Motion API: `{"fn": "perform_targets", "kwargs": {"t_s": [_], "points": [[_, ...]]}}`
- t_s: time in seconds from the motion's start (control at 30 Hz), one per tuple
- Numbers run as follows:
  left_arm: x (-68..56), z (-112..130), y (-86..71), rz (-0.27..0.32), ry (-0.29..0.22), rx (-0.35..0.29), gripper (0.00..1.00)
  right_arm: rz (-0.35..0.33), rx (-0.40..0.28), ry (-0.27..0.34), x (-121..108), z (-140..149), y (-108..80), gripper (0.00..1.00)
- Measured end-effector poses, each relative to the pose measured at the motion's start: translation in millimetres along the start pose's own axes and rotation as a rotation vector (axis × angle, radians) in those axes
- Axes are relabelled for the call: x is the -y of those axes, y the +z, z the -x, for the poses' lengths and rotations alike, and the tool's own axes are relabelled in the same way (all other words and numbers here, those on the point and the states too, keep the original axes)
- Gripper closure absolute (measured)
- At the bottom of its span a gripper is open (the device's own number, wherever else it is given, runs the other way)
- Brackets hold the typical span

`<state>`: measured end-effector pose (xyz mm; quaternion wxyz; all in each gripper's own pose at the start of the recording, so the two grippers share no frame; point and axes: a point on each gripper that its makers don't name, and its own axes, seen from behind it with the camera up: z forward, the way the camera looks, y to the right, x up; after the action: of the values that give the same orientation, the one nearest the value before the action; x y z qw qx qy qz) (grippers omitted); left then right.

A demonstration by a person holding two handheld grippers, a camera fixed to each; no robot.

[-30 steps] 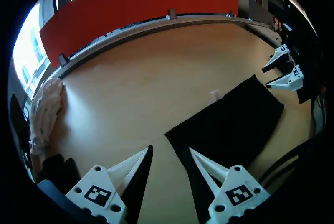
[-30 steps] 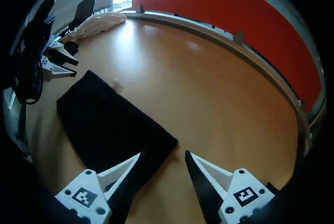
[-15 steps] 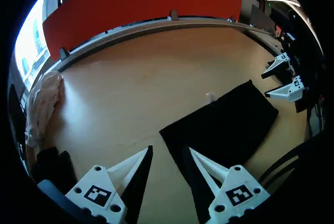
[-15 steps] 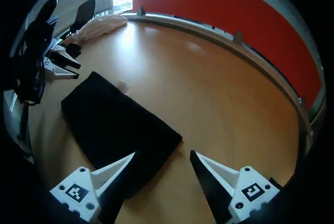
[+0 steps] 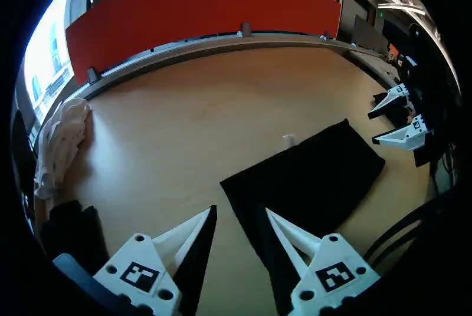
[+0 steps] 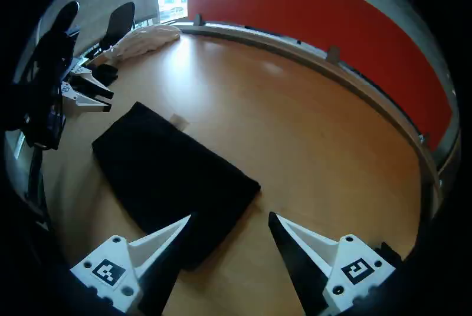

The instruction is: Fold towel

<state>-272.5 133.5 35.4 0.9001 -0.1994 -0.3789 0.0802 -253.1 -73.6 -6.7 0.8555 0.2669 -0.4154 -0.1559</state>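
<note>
Towel, look: the towel [image 5: 307, 180] is black, plain, and folded into a flat oblong with straight edges and no visible creases.
Towel, place: it lies flat on the wooden table [image 5: 177, 115] at an angle to the table edge, between the two claws and touched by neither.
Tag: a small pale tag [image 5: 289, 140] sticks out at the towel's far long edge.
Left claw: the left claw [image 5: 239, 210] has its fingers apart and holds nothing. It hovers over the near corner of the towel.
Right claw: the right claw [image 6: 230, 216] has its fingers apart and holds nothing. It hovers over the opposite end of the towel.
Count, task things: one towel, one tag, two claws.
Count, other things: one pale cloth [image 5: 59, 142] bunched at the table's far corner; one red panel [image 5: 200, 12] along the table's back edge.
</note>
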Motion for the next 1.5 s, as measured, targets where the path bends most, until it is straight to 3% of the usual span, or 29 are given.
{"fn": "perform_targets", "kwargs": {"t_s": [0.1, 0.3, 0.43, 0.57, 0.7, 0.97, 1.5], "points": [[-0.6, 1.7, -3.0, -0.002, -0.002, 0.000, 0.55, -0.003, -0.001, 0.004, 3.3, 2.3, -1.7, 0.08], [-6.1, 5.9, -9.6, 0.011, -0.021, 0.000, 0.52, -0.012, -0.002, 0.005, 11.0, 8.3, -5.1, 0.08], [-12.2, 9.1, -15.9, 0.028, -0.040, -0.004, 0.30, -0.018, -0.001, 0.004, 15.5, 12.2, -7.1, 0.08], [-15.6, 13.2, -23.7, 0.033, -0.057, -0.008, 0.25, -0.025, 0.000, 0.002, 18.8, 16.1, -8.8, 0.08], [-17.5, 19.2, -31.2, 0.033, -0.086, -0.006, 0.04, -0.032, 0.001, -0.002, 21.0, 18.2, -10.0, 0.08], [-16.0, 25.3, -47.5, 0.018, -0.139, -0.019, 0.04, -0.046, 0.003, -0.012, 24.1, 21.8, -11.3, 0.08], [-13.9, 30.9, -74.7, -0.044, -0.170, -0.038, 0.04, -0.079, 0.018, -0.046, 32.3, 28.3, -10.7, 0.09]]}}
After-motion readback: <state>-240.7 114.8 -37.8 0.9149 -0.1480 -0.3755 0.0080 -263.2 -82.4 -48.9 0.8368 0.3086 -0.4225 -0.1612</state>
